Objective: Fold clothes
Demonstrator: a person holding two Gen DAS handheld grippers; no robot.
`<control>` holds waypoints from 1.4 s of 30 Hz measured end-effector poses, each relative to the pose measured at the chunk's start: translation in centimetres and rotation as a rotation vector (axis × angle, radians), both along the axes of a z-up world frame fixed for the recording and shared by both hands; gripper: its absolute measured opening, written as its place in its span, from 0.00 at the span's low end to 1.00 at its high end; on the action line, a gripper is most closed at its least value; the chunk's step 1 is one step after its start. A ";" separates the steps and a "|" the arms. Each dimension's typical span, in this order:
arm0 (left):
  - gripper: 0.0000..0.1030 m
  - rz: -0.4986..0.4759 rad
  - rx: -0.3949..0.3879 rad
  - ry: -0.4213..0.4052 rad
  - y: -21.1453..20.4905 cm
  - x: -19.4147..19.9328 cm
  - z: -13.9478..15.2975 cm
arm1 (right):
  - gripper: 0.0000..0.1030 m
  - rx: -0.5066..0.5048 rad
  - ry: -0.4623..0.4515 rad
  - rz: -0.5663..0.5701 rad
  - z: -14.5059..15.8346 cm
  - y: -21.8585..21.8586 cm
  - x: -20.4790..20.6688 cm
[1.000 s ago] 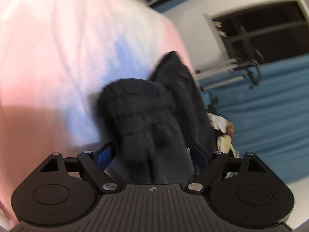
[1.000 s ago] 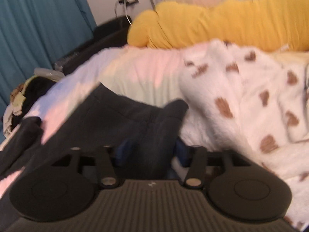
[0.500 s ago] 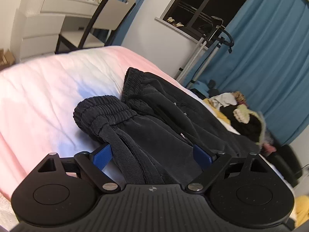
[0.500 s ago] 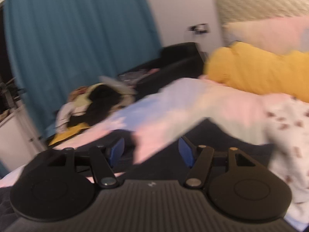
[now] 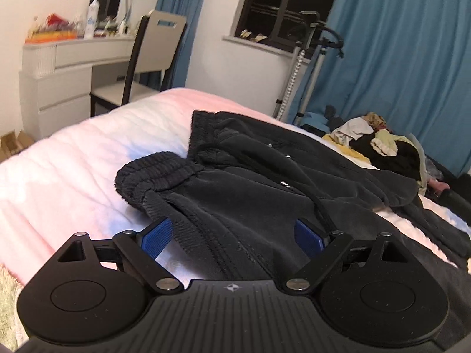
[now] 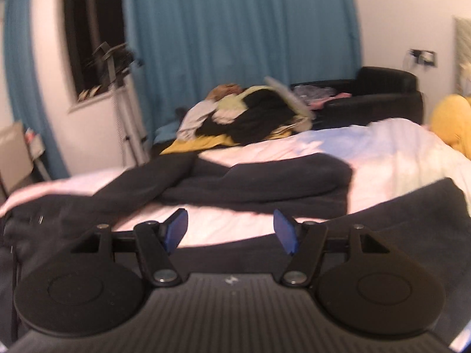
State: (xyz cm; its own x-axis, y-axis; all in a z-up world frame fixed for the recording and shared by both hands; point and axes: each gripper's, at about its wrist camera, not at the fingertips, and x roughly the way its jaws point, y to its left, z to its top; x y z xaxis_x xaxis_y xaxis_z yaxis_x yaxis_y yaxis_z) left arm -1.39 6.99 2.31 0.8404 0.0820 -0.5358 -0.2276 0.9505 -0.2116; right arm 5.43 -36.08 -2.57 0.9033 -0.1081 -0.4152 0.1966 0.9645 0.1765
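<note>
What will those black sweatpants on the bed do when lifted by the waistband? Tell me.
The black sweatpants will probably droop limply, since they already lie creased. The thick fabric suggests some weight. The drawstring may dangle.

Left claw (image 5: 232, 236) angled downward, jaws spread wide, gripping nothing. Right claw (image 6: 231, 231) angled downward, jaws parted, empty.

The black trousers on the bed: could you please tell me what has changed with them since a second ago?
Both tongs let go of the black trousers. A second ago dark cloth sat bunched between each pair of pads; now the left tongs stand open and backed off, and the right tongs are open with only the pink bedspread between them. The trousers now lie spread out flat. The bedspread and the clothes pile are unchanged.
</note>
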 end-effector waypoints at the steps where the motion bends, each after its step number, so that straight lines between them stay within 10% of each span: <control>1: 0.89 -0.010 0.016 -0.003 -0.4 -0.1 0.0 | 0.64 -0.010 0.010 0.018 -0.1 0.4 0.1; 18: 0.88 -0.290 0.232 -0.112 -7.8 3.3 1.3 | 0.64 0.033 -0.016 0.010 -0.8 0.8 -0.2; 27: 0.87 -0.490 0.386 -0.114 -17.7 14.7 2.0 | 0.64 0.127 -0.020 -0.027 -2.4 -1.3 0.4; 42: 0.70 -0.689 0.623 0.077 -32.6 31.7 -7.0 | 0.67 0.308 0.029 -0.016 -8.0 -4.2 3.8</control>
